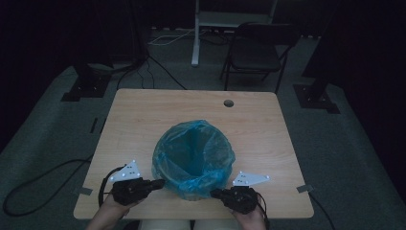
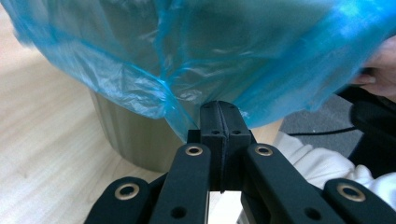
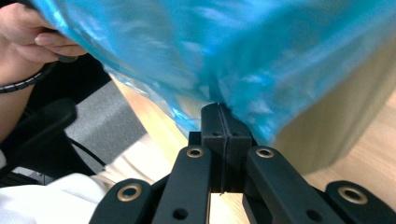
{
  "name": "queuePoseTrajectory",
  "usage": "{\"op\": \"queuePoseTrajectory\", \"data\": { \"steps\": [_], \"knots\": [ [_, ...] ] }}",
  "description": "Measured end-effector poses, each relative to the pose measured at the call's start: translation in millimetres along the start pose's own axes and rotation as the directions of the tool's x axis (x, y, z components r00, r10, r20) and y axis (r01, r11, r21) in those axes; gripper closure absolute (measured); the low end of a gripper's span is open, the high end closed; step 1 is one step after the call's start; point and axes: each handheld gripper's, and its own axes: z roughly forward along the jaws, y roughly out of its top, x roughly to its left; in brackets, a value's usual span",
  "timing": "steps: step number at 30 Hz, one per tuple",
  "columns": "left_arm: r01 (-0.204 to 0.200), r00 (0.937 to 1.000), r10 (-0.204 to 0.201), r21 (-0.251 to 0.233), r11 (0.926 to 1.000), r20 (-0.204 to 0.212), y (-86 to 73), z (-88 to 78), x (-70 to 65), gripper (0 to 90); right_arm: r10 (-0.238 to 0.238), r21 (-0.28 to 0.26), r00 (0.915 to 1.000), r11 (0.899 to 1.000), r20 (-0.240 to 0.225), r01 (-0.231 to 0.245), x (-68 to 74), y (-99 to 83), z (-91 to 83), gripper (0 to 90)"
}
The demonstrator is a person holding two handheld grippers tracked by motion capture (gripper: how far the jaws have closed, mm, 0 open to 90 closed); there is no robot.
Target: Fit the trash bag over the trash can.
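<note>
Bin bag of thin blue plastic (image 1: 194, 158), draped over the rim of a round beige waste bin (image 2: 135, 140), standing near the front edge of a pale wooden table (image 1: 139, 124), between the two grippers. Left gripper (image 1: 155, 183), black, two-jaw, held in the person's left hand (image 1: 107, 208): jaws pressed together, tips at the hanging hem of the bag on the bin's left side; whether film is pinched between them cannot be told. Right gripper (image 1: 216, 193), black, two-jaw, held in the right hand (image 1: 251, 218): jaws likewise closed, tips against the bag's lower edge on the bin's right side, grip on the film uncertain.
</note>
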Motion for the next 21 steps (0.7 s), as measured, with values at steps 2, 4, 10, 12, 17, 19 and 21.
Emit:
{"op": "queuePoseTrajectory", "data": {
  "steps": [2,4,10,12,17,19,21],
  "knots": [
    [0.01,0.9999,-0.01,0.017,0.9998,-0.005,-3.9,8.1,3.1,90.0,0.022,0.014,0.9996,1.0,0.015,-0.022,-8.6,-6.2,5.1,90.0],
    [0.01,0.9998,-0.009,0.048,0.9988,-0.017,-7.8,17.0,5.3,90.0,0.046,0.033,0.9988,0.998,0.018,-0.046,-17.9,-12.6,10.8,90.0],
    [0.058,0.9979,-0.056,0.065,0.9962,-0.03,-17.8,25.5,14.2,90.0,0.086,0.068,0.9962,0.994,-0.016,-0.084,-25.8,-19.1,9.4,66.2],
    [0.079,0.9961,-0.077,0.068,0.9945,-0.043,-21.1,25.0,18.1,90.0,0.09,0.042,0.9959,0.995,-0.011,-0.09,-25.6,-20.3,-0.6,57.1],
    [0.139,0.9886,-0.137,0.025,0.99,-0.063,-32.8,23.6,28.8,90.0,0.16,0.01,0.9869,0.987,-0.021,-0.16,-37.6,-28.4,-26.7,39.2],
    [0.173,0.9848,-0.173,-0.012,0.9849,-0.016,-36.5,19.4,33.7,78.1,0.196,-0.032,0.9804,0.98,-0.014,-0.197,-45.6,-31.2,-38.1,38.7],
    [0.154,0.9881,-0.154,-0.023,0.9878,0.007,-37.8,13.6,34.2,57.9,0.235,-0.093,0.9718,0.967,-0.015,-0.236,-53.2,-30.0,-51.3,34.4]
  ]
}}
